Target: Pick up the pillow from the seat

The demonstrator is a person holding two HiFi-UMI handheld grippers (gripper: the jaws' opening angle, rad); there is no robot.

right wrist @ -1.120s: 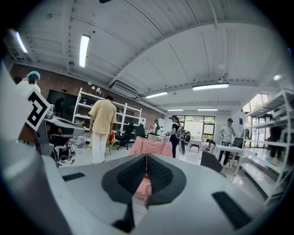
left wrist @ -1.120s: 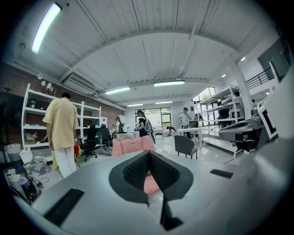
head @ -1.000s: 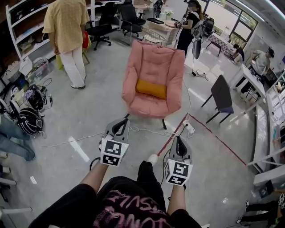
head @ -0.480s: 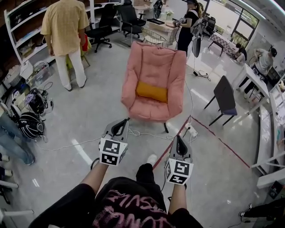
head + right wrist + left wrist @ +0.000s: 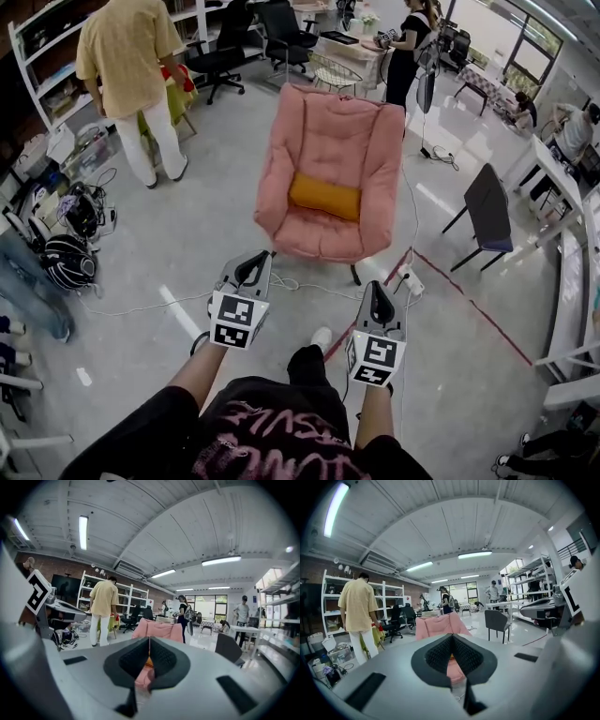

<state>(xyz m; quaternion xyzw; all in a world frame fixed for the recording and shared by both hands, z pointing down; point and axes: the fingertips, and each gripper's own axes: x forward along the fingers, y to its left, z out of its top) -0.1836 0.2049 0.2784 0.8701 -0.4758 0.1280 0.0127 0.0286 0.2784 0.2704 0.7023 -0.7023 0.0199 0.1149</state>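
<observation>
**Head view:** Since a second ago the pink armchair point(image 5: 328, 155) has slid lower in the frame and looms larger. The person in a yellow shirt point(image 5: 127, 56) has drifted toward 10 o'clock, and both tongs have kept their places. The orange pillow point(image 5: 324, 197) lies across the seat against the backrest, at 12 o'clock from the grippers and well apart from them. Open floor runs from the tongs to the chair's front edge, crossed only by a thin white cable point(image 5: 309, 281). Bags and cables point(image 5: 70, 239) crowd the floor at 9 o'clock. A dark chair point(image 5: 487, 211) stands at 2 o'clock, and a red floor line point(image 5: 469, 300) runs from 1 toward 4 o'clock. The left gripper point(image 5: 251, 265) and right gripper point(image 5: 379, 298) sit side by side on outstretched forearms point(image 5: 202, 375). Their noses point to 12 o'clock, the left a little further forward.

**Left gripper view:** The tongs are pressed together, holding nothing. The armchair stands dead ahead, and a sliver of the pillow shows through the seam.

**Right gripper view:** These tongs are also narrowed to touching and empty. The armchair is at 12 o'clock and the person in a yellow shirt at 10 o'clock.
</observation>
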